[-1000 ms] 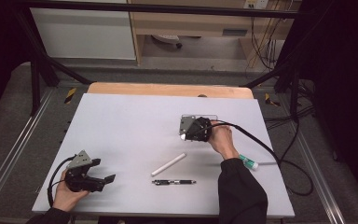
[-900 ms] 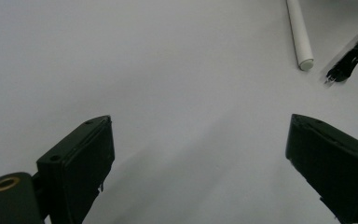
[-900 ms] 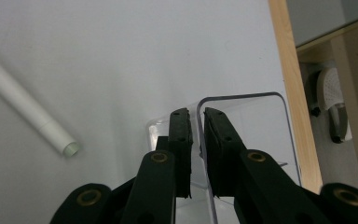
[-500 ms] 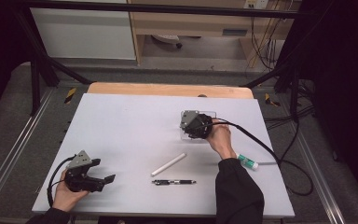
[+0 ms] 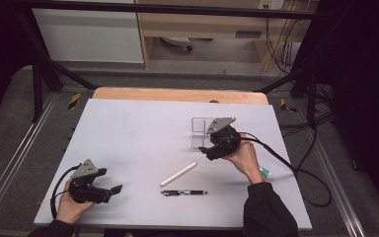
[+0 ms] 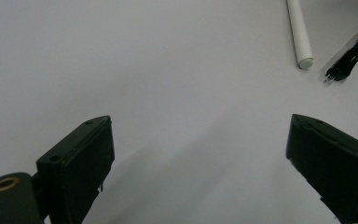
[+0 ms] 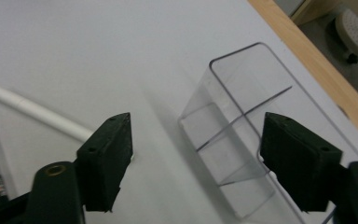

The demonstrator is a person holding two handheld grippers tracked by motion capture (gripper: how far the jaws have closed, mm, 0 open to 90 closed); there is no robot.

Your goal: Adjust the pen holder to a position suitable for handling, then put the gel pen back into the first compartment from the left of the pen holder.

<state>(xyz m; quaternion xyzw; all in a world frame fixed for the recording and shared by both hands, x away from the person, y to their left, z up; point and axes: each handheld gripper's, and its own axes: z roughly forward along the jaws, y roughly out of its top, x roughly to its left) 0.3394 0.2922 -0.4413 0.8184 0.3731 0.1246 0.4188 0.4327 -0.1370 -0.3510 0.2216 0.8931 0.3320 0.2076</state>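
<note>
holder: clear plastic holder (image 5: 201,131) standing on white table (image 5: 138,133), far side right of centre, just ahead of right gripper (image 5: 208,149); two compartments, both empty as far as visible
right gripper: jaws just been opening, now standing wide; holder (image 7: 235,135) sitting in line with the gap but pads not pressing on it, nothing gripped
left gripper: resting near front left corner (image 5: 109,190), jaws standing wide (image 6: 198,163), nothing between, only bare table
pens: white pen (image 5: 178,174) and black pen (image 5: 183,192) lying loose near front centre, well apart from holder, just beside each other, not touching
green item: small green-tipped thing (image 5: 266,173) lying by right wrist, too hidden to name
step: judging release of holder done, backing off toward pens
doing it well: keeping jaws wide while pulling clear, avoiding clipping holder wall; coming down over pen's middle, jaws across its length; holder is light, likely tipping if bumped
high view extra: showing both hands, whole layout, wooden table edge (image 5: 177,95) behind
right gripper view extra: showing divider inside holder, white pen (image 7: 42,114) off to jaw's left
left gripper view extra: showing white pen's end (image 6: 300,35) and black pen's clip end (image 6: 349,56) close up
</note>
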